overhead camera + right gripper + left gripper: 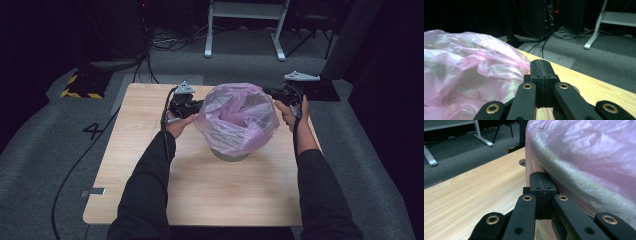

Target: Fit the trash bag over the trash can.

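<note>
A pink plastic bag (237, 117) lines a round grey bin (230, 156) that stands mid-table, its film puffed over the rim. My left gripper (197, 105) sits at the bag's left side, my right gripper (274, 92) at its right side. In the left gripper view the jaws (543, 182) are pressed together against the bag (594, 157), with pink film running down between them. In the right gripper view the jaws (541, 70) are likewise together, and the bag's (461, 65) edge reaches into them. A hand holds each gripper.
The bin stands on a light wooden table (225, 195) with a small round hole (522, 162) near its far edge. Grey carpet surrounds it. A cable (75, 165) trails off to the left, and a white desk frame (245, 30) stands behind.
</note>
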Available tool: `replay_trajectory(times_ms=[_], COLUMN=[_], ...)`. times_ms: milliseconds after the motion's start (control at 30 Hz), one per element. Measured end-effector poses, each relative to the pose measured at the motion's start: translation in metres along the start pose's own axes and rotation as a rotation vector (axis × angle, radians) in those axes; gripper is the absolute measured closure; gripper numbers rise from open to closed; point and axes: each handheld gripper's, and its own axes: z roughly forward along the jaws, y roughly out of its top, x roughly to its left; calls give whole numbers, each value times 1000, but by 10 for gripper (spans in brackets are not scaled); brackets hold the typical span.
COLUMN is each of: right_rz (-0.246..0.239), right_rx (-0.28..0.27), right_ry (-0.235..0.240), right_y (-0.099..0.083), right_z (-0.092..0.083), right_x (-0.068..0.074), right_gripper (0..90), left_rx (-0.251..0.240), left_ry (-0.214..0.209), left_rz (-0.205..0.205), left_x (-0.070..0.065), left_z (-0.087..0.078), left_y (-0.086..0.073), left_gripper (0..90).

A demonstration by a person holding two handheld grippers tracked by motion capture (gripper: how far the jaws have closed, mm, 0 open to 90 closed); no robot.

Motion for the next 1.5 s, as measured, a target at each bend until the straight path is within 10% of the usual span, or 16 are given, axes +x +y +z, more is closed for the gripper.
replay_trajectory(times_ms=[667, 800, 1100, 1300, 1500], right_rz=[73, 62, -53, -157, -287], right_rx=[75, 85, 9, -17, 28], right_ry=[61, 7, -13, 145, 251], right_y=[-46, -53, -45, -51, -68], right_z=[14, 6, -57, -96, -109], right_x=[-12, -13, -15, 6, 47], right_gripper=[900, 843, 522, 415, 271], left_rx=[56, 39, -51, -36, -16], left_ry=[-15, 10, 14, -25, -38], left_rz=[-21, -16, 87, 162, 221], left_x=[1, 4, -3, -32, -60], left_z=[12, -2, -71, -91, -80], left_y=[-48, -55, -53, -56, -53], left_gripper=[900, 899, 564, 278, 192])
